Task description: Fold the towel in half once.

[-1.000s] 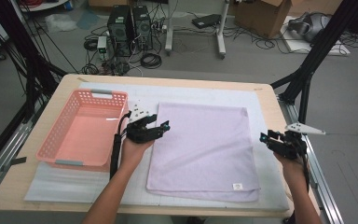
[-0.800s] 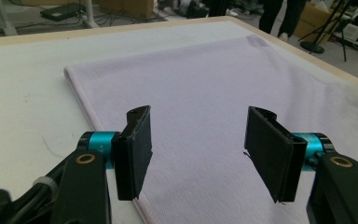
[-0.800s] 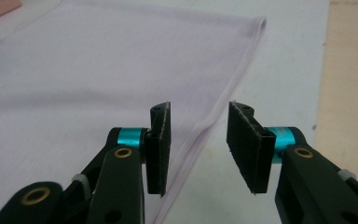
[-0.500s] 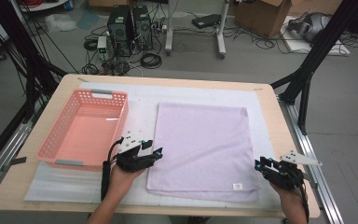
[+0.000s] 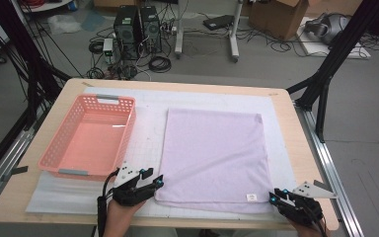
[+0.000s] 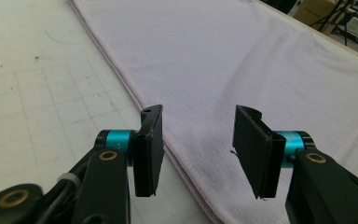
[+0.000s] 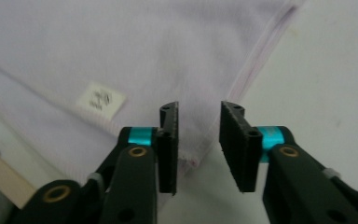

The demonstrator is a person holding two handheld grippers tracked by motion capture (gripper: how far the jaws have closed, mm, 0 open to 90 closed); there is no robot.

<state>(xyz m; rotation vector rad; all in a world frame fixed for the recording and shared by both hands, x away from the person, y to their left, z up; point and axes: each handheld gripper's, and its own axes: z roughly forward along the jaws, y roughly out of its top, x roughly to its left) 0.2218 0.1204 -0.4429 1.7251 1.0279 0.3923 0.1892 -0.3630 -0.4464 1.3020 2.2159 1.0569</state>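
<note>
A lilac towel [image 5: 212, 153] lies flat on the white mat, with a small white label [image 5: 250, 197] near its front right corner. My left gripper [image 5: 156, 183] sits at the towel's front left corner. In the left gripper view its jaws [image 6: 199, 113] stand apart over the towel's hemmed edge [image 6: 140, 100]; they have just been closing, and the pads grip nothing. My right gripper [image 5: 275, 195] is at the front right corner. Its jaws [image 7: 199, 107] have also been closing and stand narrowly apart over the towel corner [image 7: 191, 161], beside the label [image 7: 101, 99].
A pink slotted basket [image 5: 121, 136] stands left of the towel on the white gridded mat [image 5: 145, 123]. The wooden table's front edge [image 5: 44, 217] runs just below both hands. Black frame legs, cables and computer boxes stand on the floor beyond the table.
Both hands have come back along the towel's sides, from about its middle to its two front corners, and dropped lower. The towel and basket have not moved.
</note>
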